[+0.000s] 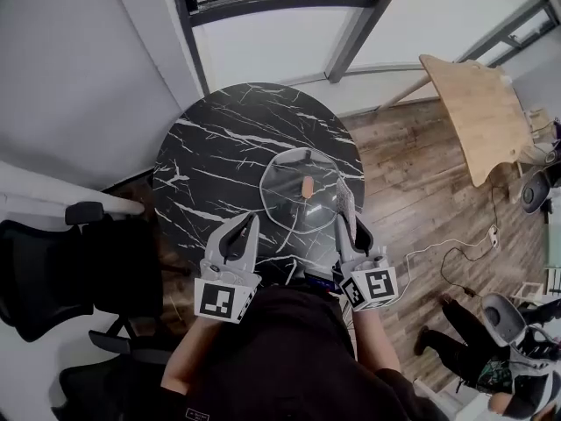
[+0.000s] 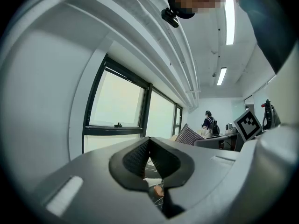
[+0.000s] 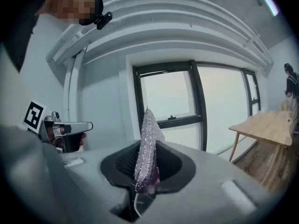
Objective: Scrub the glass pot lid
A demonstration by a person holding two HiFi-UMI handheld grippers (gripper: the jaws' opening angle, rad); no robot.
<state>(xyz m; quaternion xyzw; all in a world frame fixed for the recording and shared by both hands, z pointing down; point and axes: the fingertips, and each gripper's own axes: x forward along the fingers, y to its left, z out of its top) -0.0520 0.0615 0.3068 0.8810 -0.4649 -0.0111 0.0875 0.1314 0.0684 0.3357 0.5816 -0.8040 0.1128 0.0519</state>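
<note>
R gripper (image 3: pixel 148 146) pinches scourer (image 3: pixel 147 122); L gripper (image 2: pixel 149 143) closed, prob. empty.

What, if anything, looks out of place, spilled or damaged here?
Nothing stands out. The lid lies on the table, knob up, no spill or crack visible. The right gripper grips the cloth.
</note>
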